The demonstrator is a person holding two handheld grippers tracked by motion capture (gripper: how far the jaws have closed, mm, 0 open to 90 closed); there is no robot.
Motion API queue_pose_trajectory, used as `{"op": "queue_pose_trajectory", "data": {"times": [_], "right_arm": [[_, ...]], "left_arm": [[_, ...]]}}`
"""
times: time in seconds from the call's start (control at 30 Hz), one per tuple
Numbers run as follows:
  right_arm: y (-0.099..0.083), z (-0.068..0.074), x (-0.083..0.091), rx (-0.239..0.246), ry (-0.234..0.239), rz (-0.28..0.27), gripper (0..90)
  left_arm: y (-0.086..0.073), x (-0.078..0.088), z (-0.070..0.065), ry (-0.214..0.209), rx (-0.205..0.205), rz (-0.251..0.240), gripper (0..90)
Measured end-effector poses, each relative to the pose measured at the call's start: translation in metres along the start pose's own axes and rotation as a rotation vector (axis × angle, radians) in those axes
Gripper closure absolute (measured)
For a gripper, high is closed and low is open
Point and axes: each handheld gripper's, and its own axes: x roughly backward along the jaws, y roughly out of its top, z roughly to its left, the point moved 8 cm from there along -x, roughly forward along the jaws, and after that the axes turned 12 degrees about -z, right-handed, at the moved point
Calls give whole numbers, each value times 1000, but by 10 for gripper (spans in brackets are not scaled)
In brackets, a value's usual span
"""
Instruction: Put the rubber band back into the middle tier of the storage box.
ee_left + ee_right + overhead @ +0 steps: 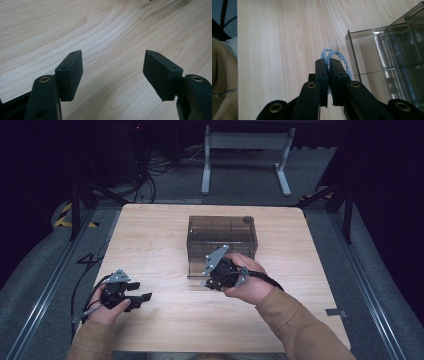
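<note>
A light blue twisted cord [335, 57] is pinched between the black jaws of my right gripper [327, 60], its loops sticking out past the tips. In the high view the right gripper [212, 281] hangs just in front of a clear smoky plastic box [222, 237] with dividers, near its front left corner. The same box [392, 62] stands to the right of the jaws in the right gripper view. My left gripper [142, 298] rests near the table's front left, jaws wide apart. Nothing lies between its pads [72, 72], just bare wood.
The light wooden table [150, 235] has open room left of the box and along the front. A sleeve [223, 75] shows at the left of the right gripper view. Beyond the table lie dark floor, cables and a white desk frame [245, 155].
</note>
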Motion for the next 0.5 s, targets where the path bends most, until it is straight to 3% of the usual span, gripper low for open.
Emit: {"op": "queue_pose_trajectory", "data": {"times": [0.5], "right_arm": [[-16, -35, 6, -67, -86, 11, 865]], "left_arm": [[0, 0, 0, -1, 0, 2, 333]]}}
